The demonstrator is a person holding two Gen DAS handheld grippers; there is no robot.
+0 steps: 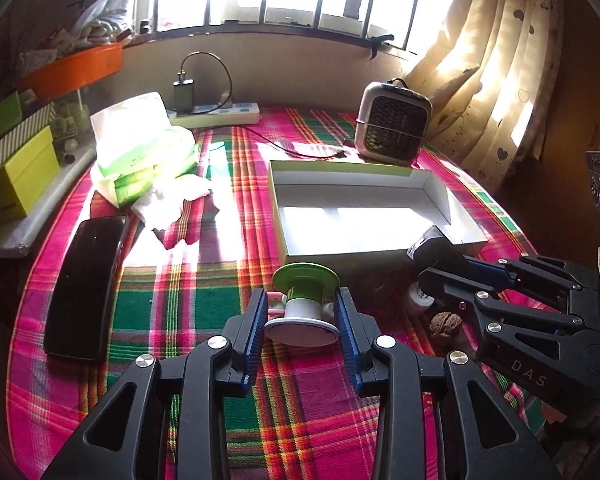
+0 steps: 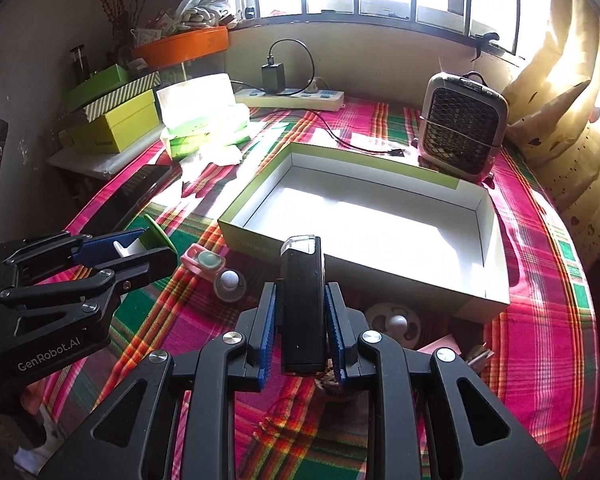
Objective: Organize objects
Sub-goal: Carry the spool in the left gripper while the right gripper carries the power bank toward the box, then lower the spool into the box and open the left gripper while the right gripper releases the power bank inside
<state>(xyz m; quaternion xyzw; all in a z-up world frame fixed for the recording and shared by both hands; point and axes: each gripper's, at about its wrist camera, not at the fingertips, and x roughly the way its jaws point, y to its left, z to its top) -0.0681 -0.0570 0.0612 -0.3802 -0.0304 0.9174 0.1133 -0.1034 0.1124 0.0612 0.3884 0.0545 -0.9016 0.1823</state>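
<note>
Open cardboard box (image 2: 494, 240), white inside with an olive-green outer wall, lying empty near the middle of the plaid-covered table (image 1: 204, 292), its near wall facing both grippers; it is presumably the receptacle for the loose items. Left gripper (image 1: 302, 316): jaws narrowed onto a green-and-white spool-shaped object (image 1: 305, 300), held across its white waist so that the green flange and white base project beyond the pads, just short of the box's near wall. Right gripper (image 2: 301, 330): jaws clamped on the flanks of a black rectangular device with a clear cap (image 2: 302, 300), held upright, cap toward the box, apparently ready for carrying over the wall. Remaining on the cloth near the table's front edge: a pink clip-like piece (image 2: 203, 262), two round pieces with white balls (image 2: 229, 284), and a walnut (image 1: 445, 322). A small heater (image 2: 462, 126) stands at the far right corner; a dark phone (image 1: 85, 286) lies along the left edge.
</note>
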